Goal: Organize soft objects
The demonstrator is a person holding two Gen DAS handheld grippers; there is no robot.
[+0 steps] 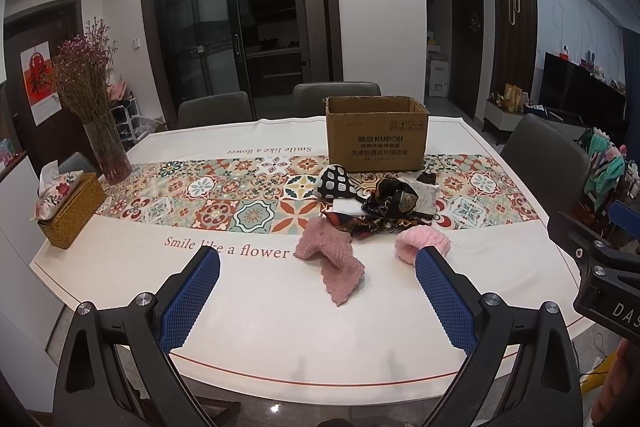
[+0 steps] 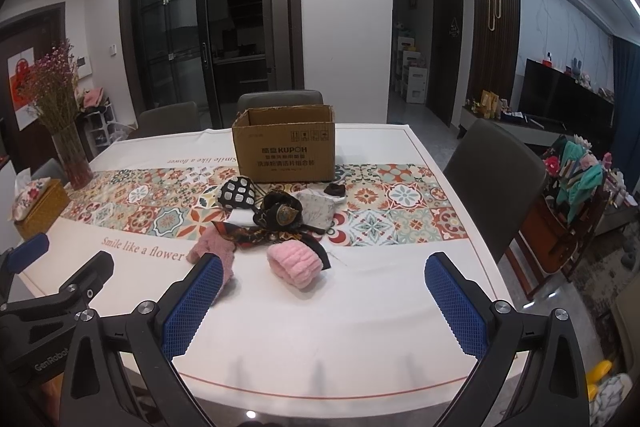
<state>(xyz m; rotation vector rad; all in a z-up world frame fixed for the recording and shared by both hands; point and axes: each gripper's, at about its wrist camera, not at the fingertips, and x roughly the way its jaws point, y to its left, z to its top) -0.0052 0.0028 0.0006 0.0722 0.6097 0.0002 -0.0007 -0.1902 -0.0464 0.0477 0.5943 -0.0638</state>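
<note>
A pile of soft things lies mid-table before an open cardboard box (image 1: pixel 376 135) (image 2: pixel 286 147). Nearest me are a dusty-pink knitted cloth (image 1: pixel 330 261) (image 2: pixel 212 251) and a fluffy light-pink band (image 1: pixel 420 245) (image 2: pixel 296 263). Behind them sit a black-and-white patterned pouch (image 1: pixel 336 183) (image 2: pixel 238 193), a dark patterned scarf bundle (image 1: pixel 390 205) (image 2: pixel 280 213) and a grey pouch (image 2: pixel 318 211). My left gripper (image 1: pixel 318 259) hovers open over the table's near edge, with nothing between its fingers. My right gripper (image 2: pixel 324 263) is open too, empty, just short of the pink band.
A glass vase of dried flowers (image 1: pixel 98 115) and a woven tissue box (image 1: pixel 72 207) stand at the table's left end. Chairs (image 2: pixel 492 183) ring the table. The right gripper's body (image 1: pixel 600 267) shows at the left view's right edge.
</note>
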